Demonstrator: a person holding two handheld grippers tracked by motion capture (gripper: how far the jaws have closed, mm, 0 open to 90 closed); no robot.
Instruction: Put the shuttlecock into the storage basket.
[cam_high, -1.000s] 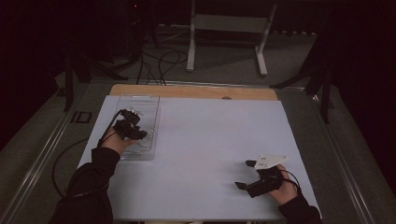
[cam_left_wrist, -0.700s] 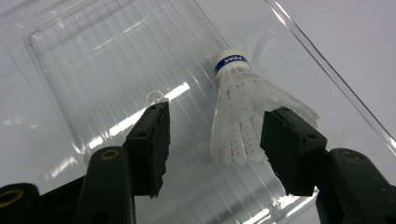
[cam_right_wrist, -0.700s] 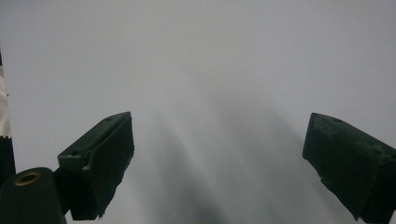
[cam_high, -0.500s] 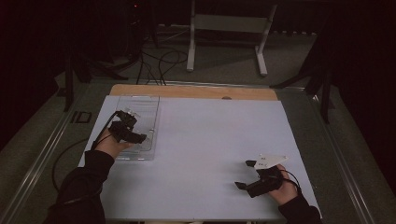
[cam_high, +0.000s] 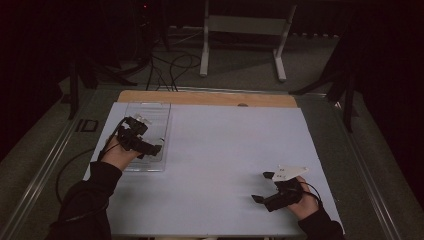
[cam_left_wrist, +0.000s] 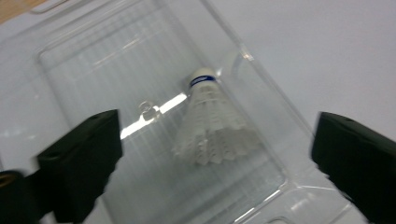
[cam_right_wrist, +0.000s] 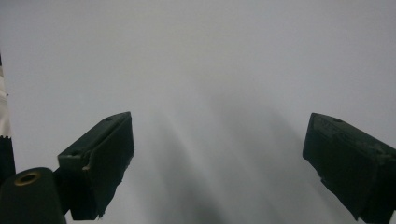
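White sheet (cam_high: 220, 165) covers the table. Clear plastic tray (cam_high: 150, 112) sits left of frame centre, shuttlecock (cam_left_wrist: 212, 123) lying inside. My left gripper (cam_left_wrist: 212, 154) hovers above, jaws spread; best to straddle the skirt squarely, avoiding the tray wall. Right gripper (cam_high: 267, 186), lower right, spread, idle.

The clear tray (cam_high: 145, 170) at the left edge of the table (cam_high: 225, 150) is the one obstacle, with a shuttlecock (cam_left_wrist: 212, 126) lying inside. From the tray rightward, the white sheet lies bare, open for passage.
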